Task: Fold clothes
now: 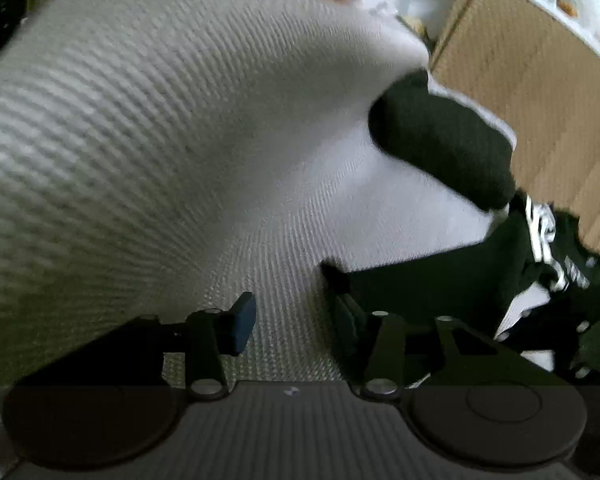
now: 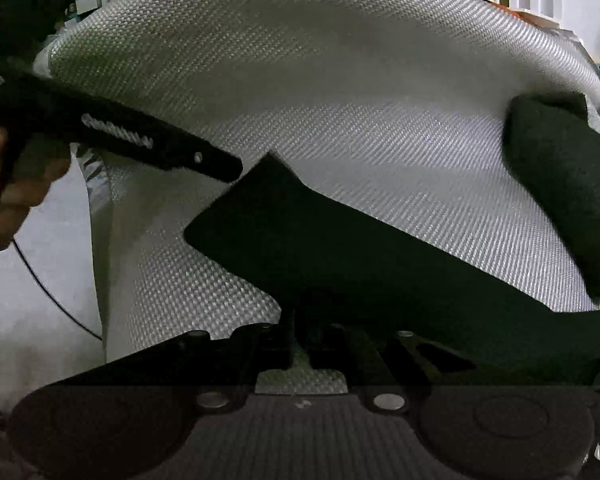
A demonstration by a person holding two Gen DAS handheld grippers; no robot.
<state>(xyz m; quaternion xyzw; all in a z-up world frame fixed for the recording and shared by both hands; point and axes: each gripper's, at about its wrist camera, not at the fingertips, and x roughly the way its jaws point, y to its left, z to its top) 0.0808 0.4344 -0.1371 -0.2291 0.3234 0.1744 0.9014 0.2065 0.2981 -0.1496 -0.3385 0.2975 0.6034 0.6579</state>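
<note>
A black garment point(image 2: 340, 248) lies flat on the grey woven table cover point(image 2: 300, 60), one corner pointing to the far left. My right gripper point(image 2: 304, 320) is shut on its near edge, and the cloth hides the fingertips. My left gripper point(image 1: 294, 320) stands open just above the cover, its right finger at the edge of the black garment point(image 1: 420, 288). The right wrist view shows the left gripper point(image 2: 232, 168) from the side, with its tip beside the garment's corner. A thick dark roll of cloth point(image 1: 440, 140) point(image 2: 560, 192) rests to the right; I cannot tell whether it joins the garment.
A cardboard box point(image 1: 520, 100) stands past the table's right side. The table's left edge drops to a pale floor point(image 2: 32, 300) crossed by a thin black cable point(image 2: 52, 292). A person's hand point(image 2: 12, 188) holds the left gripper's handle. Shelves and clutter sit beyond the far edge.
</note>
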